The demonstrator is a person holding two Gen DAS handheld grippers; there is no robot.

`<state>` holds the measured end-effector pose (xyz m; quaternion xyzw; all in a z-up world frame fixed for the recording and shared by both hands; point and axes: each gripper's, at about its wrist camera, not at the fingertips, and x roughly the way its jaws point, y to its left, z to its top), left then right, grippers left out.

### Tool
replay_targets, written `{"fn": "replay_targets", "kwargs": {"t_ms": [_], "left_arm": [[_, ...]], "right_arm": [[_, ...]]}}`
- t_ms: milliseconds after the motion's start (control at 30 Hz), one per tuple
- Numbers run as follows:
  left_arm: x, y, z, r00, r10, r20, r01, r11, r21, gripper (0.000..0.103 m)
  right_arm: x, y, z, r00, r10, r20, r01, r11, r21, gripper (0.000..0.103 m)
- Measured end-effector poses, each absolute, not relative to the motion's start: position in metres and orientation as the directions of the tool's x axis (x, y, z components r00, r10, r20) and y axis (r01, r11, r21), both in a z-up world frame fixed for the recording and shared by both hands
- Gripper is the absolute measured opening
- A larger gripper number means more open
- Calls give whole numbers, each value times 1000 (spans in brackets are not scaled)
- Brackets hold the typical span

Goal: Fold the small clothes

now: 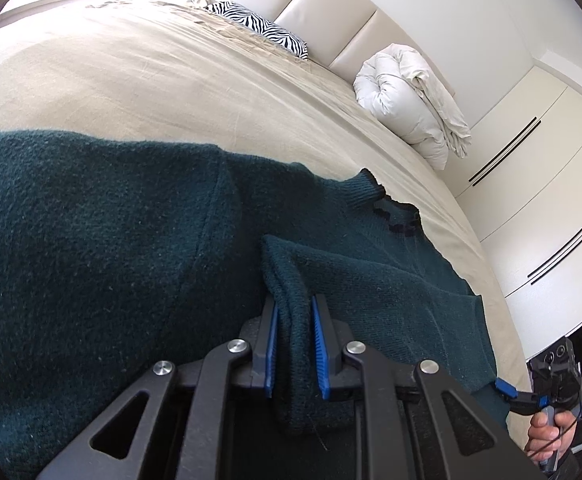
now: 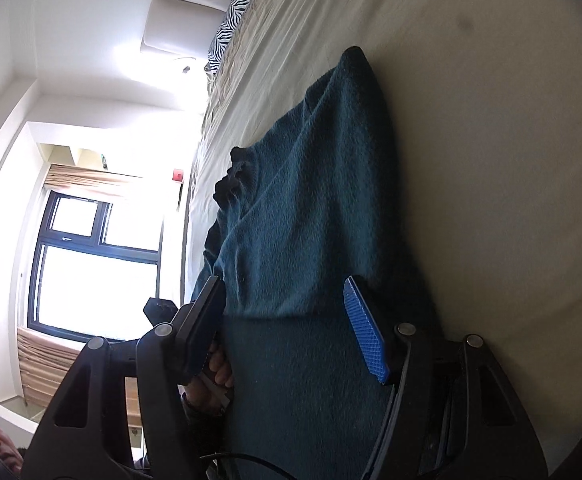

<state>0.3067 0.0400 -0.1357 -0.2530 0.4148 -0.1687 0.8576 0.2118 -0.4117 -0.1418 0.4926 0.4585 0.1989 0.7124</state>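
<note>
A dark teal knit sweater (image 1: 91, 248) lies spread on the beige bed sheet (image 1: 151, 80). My left gripper (image 1: 294, 308) is shut on a bunched fold of the sweater, which stands up between the blue pads. In the right wrist view the sweater (image 2: 299, 208) runs away from me along the sheet (image 2: 491, 160). My right gripper (image 2: 287, 292) is open, its jaws wide apart on either side of the sweater's near edge. The right gripper also shows at the lower right of the left wrist view (image 1: 507, 388).
A zebra-print pillow (image 1: 259, 28) and a rolled white duvet (image 1: 411, 96) lie at the headboard end. White wardrobe doors (image 1: 551, 200) stand beside the bed. A window (image 2: 91, 264) shows beyond the bed's far side.
</note>
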Motion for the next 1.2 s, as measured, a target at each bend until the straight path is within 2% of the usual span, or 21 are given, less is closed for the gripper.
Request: {"fn": "replay_targets", "kwargs": {"t_ms": [33,100,133,233,267,367,500,567,667,800,933,1000,1033,1067,1133,1200], "left_arm": [[307,41,-132,585,-508,-632,75,811,-581,21],[296,46,-119,569,-490,-661,56,824,-563,33],[285,51,-109,581,-486,-653,49,822,-568,52],[232,85,-78,666,-490,-562,51,781,-622,77],[212,102,-71,697,-468,-543,29,775,-632,81],[157,168,-69,771,-401,-495,-82,708,-701,82],[106,270,-92,823,-259,-505,-305,547,-779,82],[90,311,-105,827,-210,-521,-396,441,-806,76],[78,352,-115,868,-162,-470,-409,306,-860,75],[88,380,-133,887,-124,-445,-423,169,-890,75],[109,390,-142,890,-86,-448,-438,116,-891,68],[124,389,-138,877,-93,-471,-453,165,-876,49],[132,389,-140,868,-113,-484,-462,174,-870,22],[136,389,-141,855,-126,-502,-480,172,-860,9],[138,386,-133,850,-106,-516,-490,203,-848,9],[146,368,-107,848,-78,-524,-477,316,-820,9]], "right_arm": [[195,-415,-139,513,727,-457,182,428,885,61],[163,-419,-126,546,706,-452,198,415,888,62],[145,-420,-117,569,698,-435,187,405,895,62],[89,-411,-93,610,681,-405,139,411,901,62],[69,-407,-90,623,676,-394,130,407,904,62],[28,-382,-89,636,683,-359,128,365,922,62],[0,-337,-86,632,710,-310,102,321,942,62],[-2,-313,-78,620,721,-310,85,331,940,62],[4,-276,-60,596,738,-317,49,360,932,62],[8,-242,-41,572,757,-316,15,375,927,62],[11,-224,-31,569,754,-327,10,392,920,62],[7,-220,-29,569,752,-334,20,394,919,62],[9,-218,-30,567,751,-337,23,395,918,62],[12,-218,-31,568,748,-344,26,401,916,62],[15,-220,-33,570,741,-356,31,413,910,62],[18,-224,-36,575,739,-352,32,410,911,62]]}}
